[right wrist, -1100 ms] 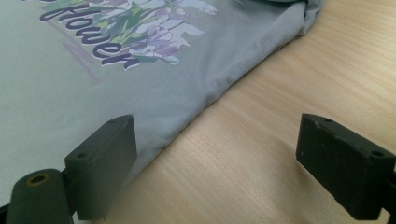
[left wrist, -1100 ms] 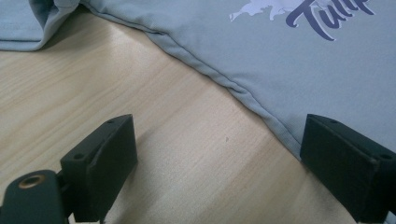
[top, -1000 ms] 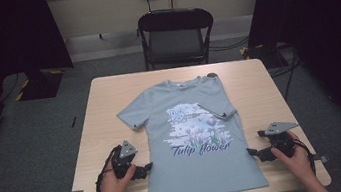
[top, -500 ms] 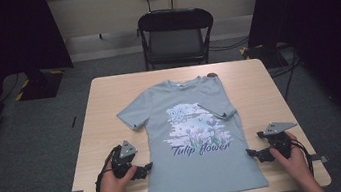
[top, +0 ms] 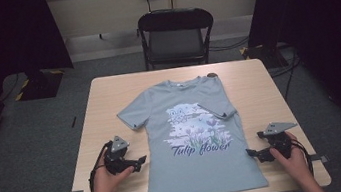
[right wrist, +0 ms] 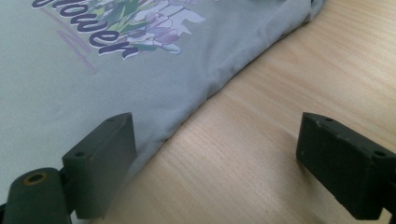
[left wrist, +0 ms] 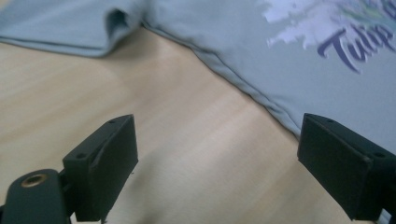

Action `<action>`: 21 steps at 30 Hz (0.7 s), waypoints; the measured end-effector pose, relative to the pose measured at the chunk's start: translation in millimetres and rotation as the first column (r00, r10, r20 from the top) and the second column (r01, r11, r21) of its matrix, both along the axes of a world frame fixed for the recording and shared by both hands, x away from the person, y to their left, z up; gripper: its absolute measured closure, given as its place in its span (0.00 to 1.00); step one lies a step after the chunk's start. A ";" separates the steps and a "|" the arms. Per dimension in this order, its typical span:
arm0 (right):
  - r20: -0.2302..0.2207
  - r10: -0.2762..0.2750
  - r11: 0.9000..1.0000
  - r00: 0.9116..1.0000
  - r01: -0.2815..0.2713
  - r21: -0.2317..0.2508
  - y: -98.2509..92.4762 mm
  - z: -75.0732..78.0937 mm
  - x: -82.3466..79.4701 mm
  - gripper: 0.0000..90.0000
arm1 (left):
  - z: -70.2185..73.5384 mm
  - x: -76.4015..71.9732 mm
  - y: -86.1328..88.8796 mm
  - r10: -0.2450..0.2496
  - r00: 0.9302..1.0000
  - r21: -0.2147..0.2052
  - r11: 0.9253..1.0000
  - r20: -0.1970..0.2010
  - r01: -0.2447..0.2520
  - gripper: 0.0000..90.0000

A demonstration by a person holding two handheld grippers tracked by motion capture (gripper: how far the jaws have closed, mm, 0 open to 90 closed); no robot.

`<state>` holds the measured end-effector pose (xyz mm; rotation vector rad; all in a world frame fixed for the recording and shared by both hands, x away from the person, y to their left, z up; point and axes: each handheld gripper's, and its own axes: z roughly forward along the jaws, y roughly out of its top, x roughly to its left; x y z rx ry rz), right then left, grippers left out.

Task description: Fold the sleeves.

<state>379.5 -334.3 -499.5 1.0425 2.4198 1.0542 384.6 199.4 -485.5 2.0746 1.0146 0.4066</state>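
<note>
A light blue-grey T-shirt (top: 196, 170) with a "Tulip flower" print lies flat, front up, on the wooden table (top: 104, 105), collar toward the far edge. My left gripper (top: 140, 162) rests on the table just left of the shirt's side hem, open. In the left gripper view (left wrist: 219, 144) the shirt's hem (left wrist: 243, 88) runs diagonally between the wide jaws, with the sleeve (left wrist: 70, 28) beyond. My right gripper (top: 252, 155) sits open at the shirt's right side. In the right gripper view (right wrist: 217, 144) its left jaw is over the shirt (right wrist: 93, 88), its right jaw over bare wood.
A black folding chair (top: 176, 34) stands behind the table's far edge. Bare wood runs along both sides of the shirt. A small dark spot (top: 212, 75) lies by the shirt's far shoulder. Cables trail on the floor at right.
Almost nothing differs; both grippers stay open beside the shirt's lower sides, with the right one shifted very slightly toward the near edge.
</note>
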 end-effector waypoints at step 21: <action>0.000 0.000 1.000 1.000 0.000 0.000 0.0 0.0 0.1 0.12 | 14.2 57.6 19.1 0.061 0.998 -0.035 0.998 0.005 -0.061 0.16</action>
